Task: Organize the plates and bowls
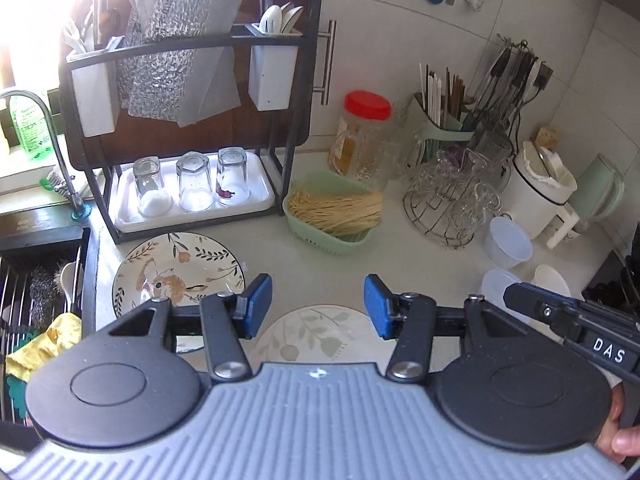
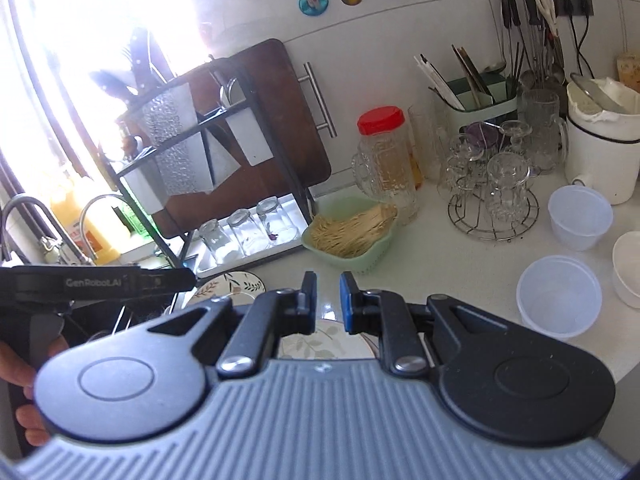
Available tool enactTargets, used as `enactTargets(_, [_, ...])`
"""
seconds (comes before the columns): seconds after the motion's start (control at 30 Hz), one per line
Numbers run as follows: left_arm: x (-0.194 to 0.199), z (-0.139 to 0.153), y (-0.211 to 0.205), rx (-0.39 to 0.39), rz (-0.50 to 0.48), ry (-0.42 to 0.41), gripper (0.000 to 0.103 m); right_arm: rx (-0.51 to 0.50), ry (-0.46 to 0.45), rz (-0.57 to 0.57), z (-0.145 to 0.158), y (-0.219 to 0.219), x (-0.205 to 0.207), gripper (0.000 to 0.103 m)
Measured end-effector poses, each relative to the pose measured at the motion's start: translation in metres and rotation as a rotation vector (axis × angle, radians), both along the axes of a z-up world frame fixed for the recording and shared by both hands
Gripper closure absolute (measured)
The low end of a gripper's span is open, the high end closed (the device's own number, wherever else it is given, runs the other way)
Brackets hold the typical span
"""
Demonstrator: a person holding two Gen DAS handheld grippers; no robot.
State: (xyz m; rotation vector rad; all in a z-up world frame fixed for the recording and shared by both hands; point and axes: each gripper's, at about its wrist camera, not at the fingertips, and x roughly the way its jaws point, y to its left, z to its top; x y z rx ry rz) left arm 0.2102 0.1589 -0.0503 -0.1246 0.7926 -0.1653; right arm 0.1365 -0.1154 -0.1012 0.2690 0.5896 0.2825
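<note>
A plate with a rabbit and leaf pattern (image 1: pixel 180 268) lies on the white counter in front of the dish rack. A pale plate with green leaves (image 1: pixel 316 336) lies nearer, just below my left gripper (image 1: pixel 318 306), which is open and empty above it. In the right wrist view my right gripper (image 2: pixel 328 300) hovers over the same pale plate (image 2: pixel 320 340), jaws a narrow gap apart and empty. Two clear plastic bowls (image 2: pixel 560 296) (image 2: pixel 580 216) and a white bowl (image 2: pixel 628 268) stand to the right. The rabbit plate's rim (image 2: pixel 232 284) shows under the left gripper's body.
A black dish rack (image 1: pixel 192 128) holds three upturned glasses on a white tray. A green basket of noodles (image 1: pixel 336 212), a red-lidded jar (image 1: pixel 364 136), a wire glass stand (image 1: pixel 448 200) and a white pot (image 1: pixel 540 188) crowd the back. The sink (image 1: pixel 40 280) is left.
</note>
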Motion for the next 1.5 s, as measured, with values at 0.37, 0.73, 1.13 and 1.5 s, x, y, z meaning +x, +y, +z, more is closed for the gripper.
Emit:
enactTargets(0.37, [-0.013, -0.011, -0.015, -0.002, 0.051, 0.047, 0.047, -0.010, 0.028, 0.031, -0.005, -0.017, -0.003, 0.087])
enactTargets(0.73, [-0.026, -0.014, -0.037, 0.002, 0.156, 0.038, 0.047, -0.040, 0.042, 0.151, -0.014, -0.032, 0.000, 0.087])
enactTargets(1.13, [-0.038, -0.017, -0.053, 0.023, 0.258, 0.072, 0.047, -0.064, 0.071, 0.289, -0.024, -0.038, 0.010, 0.087])
enactTargets(1.5, [-0.014, -0.024, -0.026, 0.098, 0.194, 0.102, 0.037, -0.067, 0.063, 0.308, -0.023, -0.002, 0.029, 0.087])
